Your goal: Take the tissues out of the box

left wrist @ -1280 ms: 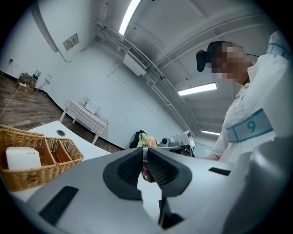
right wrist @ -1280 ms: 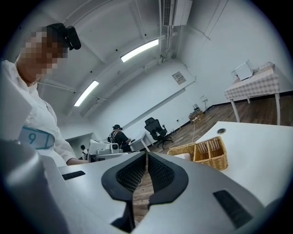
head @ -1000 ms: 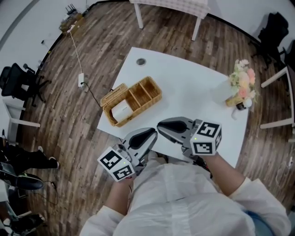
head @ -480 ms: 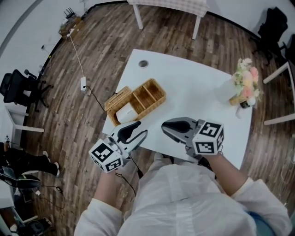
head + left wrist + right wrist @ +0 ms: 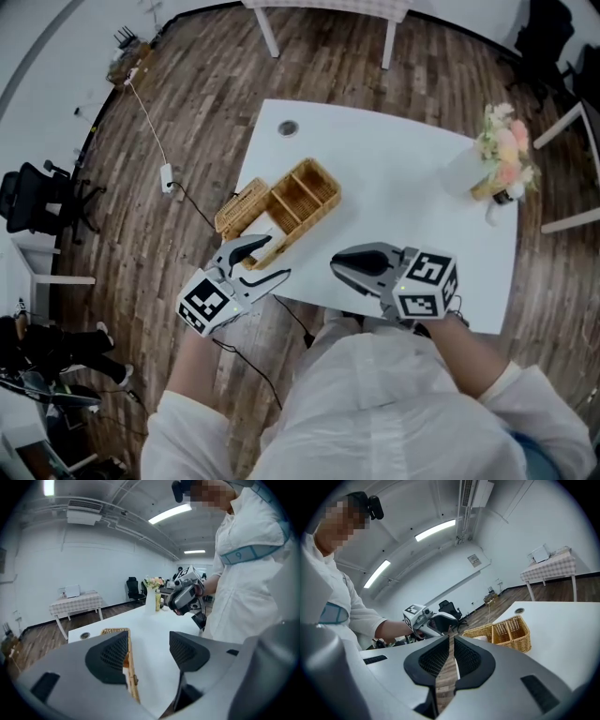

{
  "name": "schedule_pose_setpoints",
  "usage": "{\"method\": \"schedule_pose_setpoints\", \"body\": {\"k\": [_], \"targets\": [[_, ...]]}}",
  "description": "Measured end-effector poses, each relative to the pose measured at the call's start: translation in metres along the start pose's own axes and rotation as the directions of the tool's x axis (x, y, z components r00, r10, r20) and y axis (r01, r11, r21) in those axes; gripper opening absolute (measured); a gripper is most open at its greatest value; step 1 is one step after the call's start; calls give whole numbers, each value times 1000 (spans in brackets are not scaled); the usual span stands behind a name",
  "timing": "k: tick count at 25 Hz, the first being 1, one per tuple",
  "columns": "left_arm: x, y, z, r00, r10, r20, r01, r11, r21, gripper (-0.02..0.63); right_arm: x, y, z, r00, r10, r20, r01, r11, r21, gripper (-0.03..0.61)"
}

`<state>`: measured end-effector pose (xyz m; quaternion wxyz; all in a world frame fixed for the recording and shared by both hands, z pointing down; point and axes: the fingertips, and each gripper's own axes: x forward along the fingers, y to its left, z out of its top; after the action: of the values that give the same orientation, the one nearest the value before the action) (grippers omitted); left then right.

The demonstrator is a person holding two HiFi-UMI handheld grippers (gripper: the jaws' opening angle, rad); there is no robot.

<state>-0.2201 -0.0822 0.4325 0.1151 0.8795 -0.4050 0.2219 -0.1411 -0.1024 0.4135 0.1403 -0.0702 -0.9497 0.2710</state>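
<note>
currently on record, all places given rel. to the basket:

- wicker basket (image 5: 314,192): serves as the "box". long, 3 bays, two small empty-looking ones plus one large end bay. woven lid (image 5: 242,200) of the large bay is thrown open and leans outward.
- tissues (image 5: 266,226): white wad/pack lying in the large end bay of the basket, not lifted and not touched.
- left gripper (image 5: 279,255): just beside the basket's large-bay end, tips aimed at it and tilted down. jaws have just been opening and now stand apart. in the left gripper view (image 5: 147,656) the basket's rim (image 5: 116,631) shows through the gap, but the pads press on nothing, so no grip.
- right gripper (image 5: 336,263): near the basket's long side, on the person's side of it, above the table edge. jaws together with only a thin slit and nothing in it, per the right gripper view (image 5: 451,660). idle.
- white table (image 5: 394,178): under the basket.
- flower vase (image 5: 502,155): well apart from the basket, at the far opp. side of the table. not involved.

step in hand (est.): approach and pre-grasp by the left gripper. extraction not yet begun.

next move needs (est.): bring the left tips over the rim into the large bay so the pads straddle the tissue wad, close on it, then lift clear of the basket wall. watch the open lid and the wicker edge, as a jaw may snag there. the basket is light, so the right gripper may have to steady it.
</note>
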Motion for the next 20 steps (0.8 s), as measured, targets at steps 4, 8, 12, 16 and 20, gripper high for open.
{"method": "schedule_pose_setpoints", "body": {"k": [4,8,12,16,20], "targets": [[-4,14,-30,985,-12,-169,40,986,159,285,4,-1,-1,1000,-27,8,27,1000,17,35],[-3,28,-69,940,-37,-338,141,948,287,300,9,-4,-4,998,-55,17,54,998,31,35],[1,40,-91,885,-52,-463,257,883,393,310,11,-7,-6,996,-86,27,85,996,42,35],[6,50,-108,837,-68,-543,358,819,449,311,19,-11,-7,993,-118,32,116,992,41,35],[8,56,-122,791,-79,-607,445,756,481,322,27,-14,-6,988,-145,45,143,989,44,35]]}}
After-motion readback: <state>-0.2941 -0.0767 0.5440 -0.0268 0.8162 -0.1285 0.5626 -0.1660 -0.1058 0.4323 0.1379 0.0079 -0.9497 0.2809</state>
